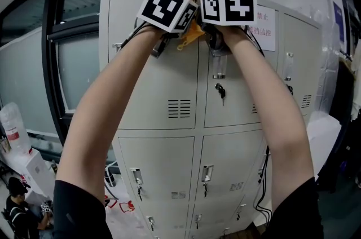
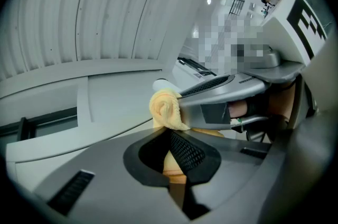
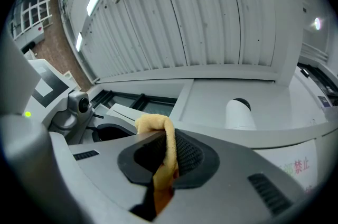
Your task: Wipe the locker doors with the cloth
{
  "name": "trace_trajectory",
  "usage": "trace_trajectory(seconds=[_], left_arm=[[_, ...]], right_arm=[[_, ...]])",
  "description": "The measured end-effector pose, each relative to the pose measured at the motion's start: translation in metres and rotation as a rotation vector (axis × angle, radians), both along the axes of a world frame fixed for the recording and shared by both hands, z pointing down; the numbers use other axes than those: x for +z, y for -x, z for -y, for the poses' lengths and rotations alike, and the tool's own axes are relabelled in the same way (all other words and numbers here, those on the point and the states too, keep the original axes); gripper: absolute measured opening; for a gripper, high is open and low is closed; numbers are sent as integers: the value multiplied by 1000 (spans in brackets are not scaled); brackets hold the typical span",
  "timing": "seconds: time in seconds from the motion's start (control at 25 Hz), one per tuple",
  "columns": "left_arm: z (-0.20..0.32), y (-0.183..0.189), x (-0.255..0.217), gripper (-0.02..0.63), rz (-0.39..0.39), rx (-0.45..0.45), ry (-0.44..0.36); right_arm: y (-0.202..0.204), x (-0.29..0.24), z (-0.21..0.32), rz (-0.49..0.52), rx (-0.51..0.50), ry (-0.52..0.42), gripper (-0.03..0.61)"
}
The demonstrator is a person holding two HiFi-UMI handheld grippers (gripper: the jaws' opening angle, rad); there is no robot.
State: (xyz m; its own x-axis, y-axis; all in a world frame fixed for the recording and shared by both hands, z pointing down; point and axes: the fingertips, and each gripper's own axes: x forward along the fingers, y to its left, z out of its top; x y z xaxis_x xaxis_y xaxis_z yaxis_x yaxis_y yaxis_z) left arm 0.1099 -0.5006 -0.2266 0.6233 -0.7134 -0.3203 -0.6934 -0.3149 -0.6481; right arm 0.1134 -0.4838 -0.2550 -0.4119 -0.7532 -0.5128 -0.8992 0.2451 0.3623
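**Holding the cloth at the top row, no wiped door to show yet**

Both arms are raised to the top edge of the pale grey metal locker bank (image 1: 163, 85). The yellow soft-weave cloth (image 1: 192, 34) hangs between the two marker cubes, near the seam of two top doors. Whether it touches the metal cannot be told; the cubes cover that spot.

Left gripper (image 2: 177, 159): jaws closed tight on a fold of the cloth, with a bunched roll sticking out past the tips. Right gripper (image 3: 165, 162): jaws likewise clamped on a strip of the same cloth, which loops over the pad. The cloth is held at two points.

Progress, as a judgement: no door shows streaks or damp marks, so nothing can be logged as done. The grippers sit at the top row; the rows below, with small keys (image 1: 220, 91) hanging in their locks, look untouched and are likely still to do.

Writing: a white paper notice (image 1: 265, 29) on an upper door carries red Chinese characters, partly hidden by the right gripper; "禁止" seems legible, the rest uncertain. A white dome camera (image 3: 240, 112) stands on the locker top. No brand is readable.
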Motion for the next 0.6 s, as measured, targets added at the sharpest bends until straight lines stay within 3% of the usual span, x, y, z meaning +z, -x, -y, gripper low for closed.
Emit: trace_trajectory(seconds=[0.4, 0.6], left_arm=[[-8, 2, 2, 20, -7, -4, -29], [-22, 33, 7, 20, -41, 5, -29]], right_arm=[[3, 4, -9, 9, -26, -30, 51], [34, 10, -25, 27, -69, -37, 51]])
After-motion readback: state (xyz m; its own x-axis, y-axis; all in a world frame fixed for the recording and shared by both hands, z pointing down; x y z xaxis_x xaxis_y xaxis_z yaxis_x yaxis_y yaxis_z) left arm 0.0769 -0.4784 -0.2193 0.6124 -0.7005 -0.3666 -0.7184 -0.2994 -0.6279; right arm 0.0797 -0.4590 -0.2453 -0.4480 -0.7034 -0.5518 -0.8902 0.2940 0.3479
